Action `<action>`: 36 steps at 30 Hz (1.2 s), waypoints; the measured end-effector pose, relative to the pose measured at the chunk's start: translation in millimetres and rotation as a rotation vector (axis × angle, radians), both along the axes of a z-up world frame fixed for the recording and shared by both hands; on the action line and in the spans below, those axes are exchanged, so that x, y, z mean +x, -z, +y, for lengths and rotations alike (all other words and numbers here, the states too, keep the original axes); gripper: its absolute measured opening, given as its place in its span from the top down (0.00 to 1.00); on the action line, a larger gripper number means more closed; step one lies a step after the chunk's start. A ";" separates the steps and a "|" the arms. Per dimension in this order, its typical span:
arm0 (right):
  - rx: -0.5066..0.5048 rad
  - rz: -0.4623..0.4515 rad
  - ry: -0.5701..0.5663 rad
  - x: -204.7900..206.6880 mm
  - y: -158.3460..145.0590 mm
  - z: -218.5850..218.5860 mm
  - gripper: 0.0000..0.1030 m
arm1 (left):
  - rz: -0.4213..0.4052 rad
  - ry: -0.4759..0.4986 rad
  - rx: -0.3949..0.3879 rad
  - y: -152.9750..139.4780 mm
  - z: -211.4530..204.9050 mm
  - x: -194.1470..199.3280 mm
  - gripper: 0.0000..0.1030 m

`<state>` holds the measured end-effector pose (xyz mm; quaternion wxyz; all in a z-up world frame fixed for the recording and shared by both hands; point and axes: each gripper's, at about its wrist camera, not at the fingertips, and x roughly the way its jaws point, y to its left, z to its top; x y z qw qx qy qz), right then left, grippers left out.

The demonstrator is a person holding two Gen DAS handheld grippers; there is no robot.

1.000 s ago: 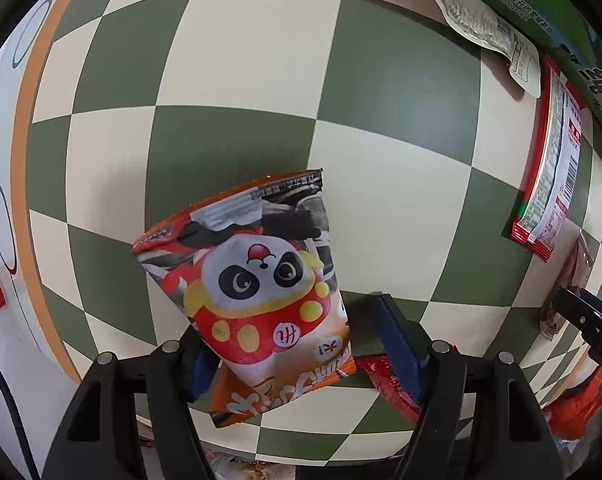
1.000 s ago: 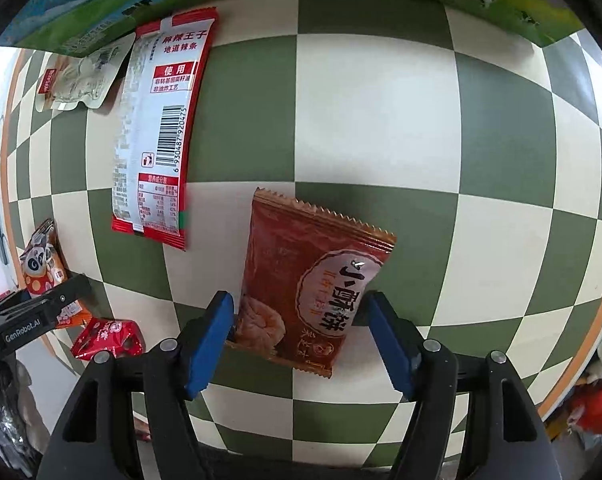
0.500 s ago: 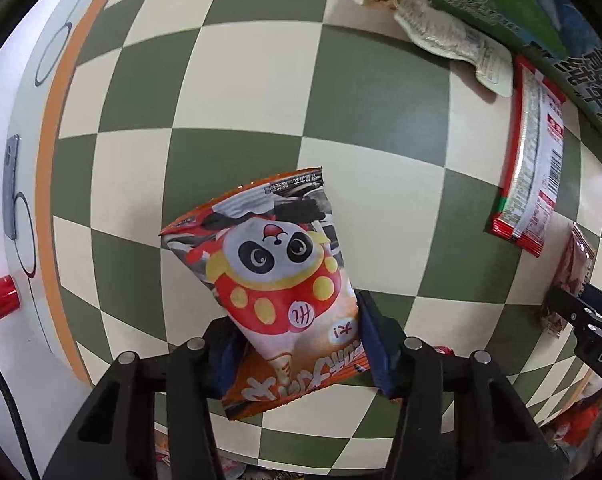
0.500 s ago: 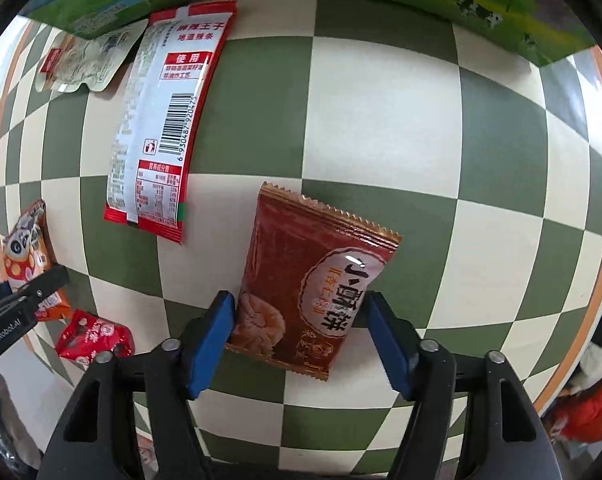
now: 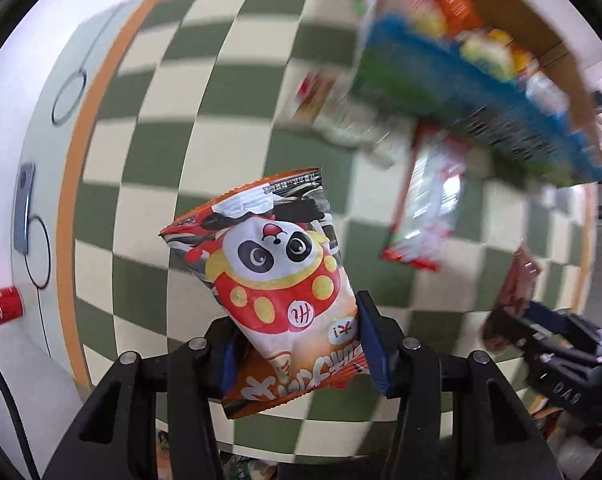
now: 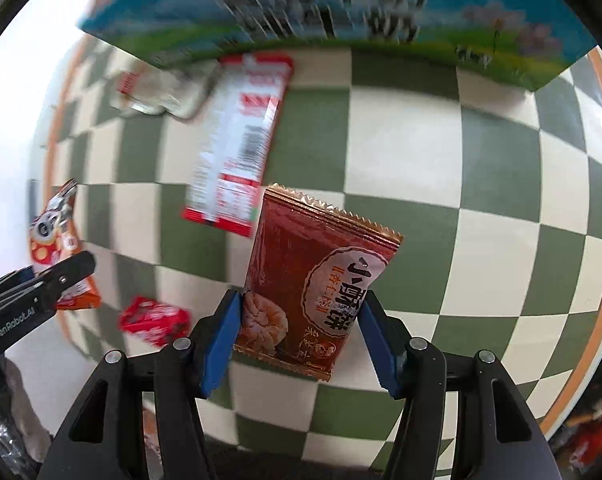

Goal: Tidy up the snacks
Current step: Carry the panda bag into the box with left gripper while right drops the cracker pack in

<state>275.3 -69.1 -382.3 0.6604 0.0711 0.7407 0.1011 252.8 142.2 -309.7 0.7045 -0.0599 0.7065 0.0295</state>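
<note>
here panda packet (image 5: pixel 279 280) puffy, orange; brown biscuit packet (image 6: pixel 315 280) flat, crimped.

My left fingers (image 5: pixel 297 356) hold the orange panda snack bag (image 5: pixel 277 280) above the green and cream checked desk (image 5: pixel 173 92). My right fingers (image 6: pixel 301 336) hold the dark red crinkle-edged cookie packet (image 6: pixel 313 276). The long red and white packet (image 6: pixel 237 140) lies between them, before the blue and green cardboard box (image 6: pixel 341 12).
</note>
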 end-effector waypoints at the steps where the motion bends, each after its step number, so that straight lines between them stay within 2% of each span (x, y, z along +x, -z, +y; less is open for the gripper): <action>1: 0.024 -0.017 0.007 0.0 -12.4 -2.2 0.40 | -0.031 0.010 -0.017 -16.8 -5.7 3.8 0.53; 5: 0.090 -0.089 0.030 11.2 -61.6 -20.3 0.40 | -0.115 0.081 -0.059 -72.1 -38.7 48.4 0.53; 7: 0.110 -0.139 0.057 27.0 -88.8 -38.7 0.40 | -0.142 0.128 -0.073 -90.0 -58.8 77.8 0.53; 11: 0.098 -0.240 0.098 64.5 -135.7 -72.5 0.40 | -0.158 0.210 -0.094 -106.7 -97.0 142.4 0.53; 14: 0.040 -0.295 0.116 100.9 -154.9 -99.4 0.40 | -0.155 0.254 -0.074 -105.6 -122.1 189.3 0.53; 17: -0.018 -0.307 0.135 137.8 -154.6 -116.9 0.40 | -0.122 0.272 -0.052 -89.7 -137.4 229.4 0.53; 22: -0.079 -0.257 0.148 179.4 -126.7 -137.1 0.40 | -0.035 0.297 -0.029 -49.2 -153.6 279.4 0.53; 25: -0.108 -0.220 0.154 195.3 -107.0 -144.1 0.40 | 0.012 0.290 -0.001 -26.8 -156.4 297.4 0.52; 29: -0.112 -0.169 0.167 208.9 -83.5 -149.4 0.39 | 0.068 0.270 -0.033 -5.8 -154.9 311.6 0.49; 30: -0.101 -0.155 0.181 209.6 -79.2 -151.1 0.39 | 0.073 0.267 -0.022 -3.9 -156.1 313.4 0.46; 32: -0.093 -0.133 0.189 211.5 -72.5 -152.2 0.35 | 0.080 0.264 -0.009 0.6 -154.3 315.8 0.19; 33: -0.103 -0.121 0.188 211.6 -68.5 -152.2 0.28 | 0.077 0.262 -0.010 0.6 -154.0 316.2 0.14; 34: -0.105 -0.117 0.185 211.3 -66.9 -151.9 0.26 | 0.064 0.265 -0.013 -1.2 -153.9 315.4 0.12; 36: -0.085 -0.116 0.184 211.4 -65.7 -150.3 0.17 | 0.061 0.266 -0.007 -2.8 -153.3 313.0 0.12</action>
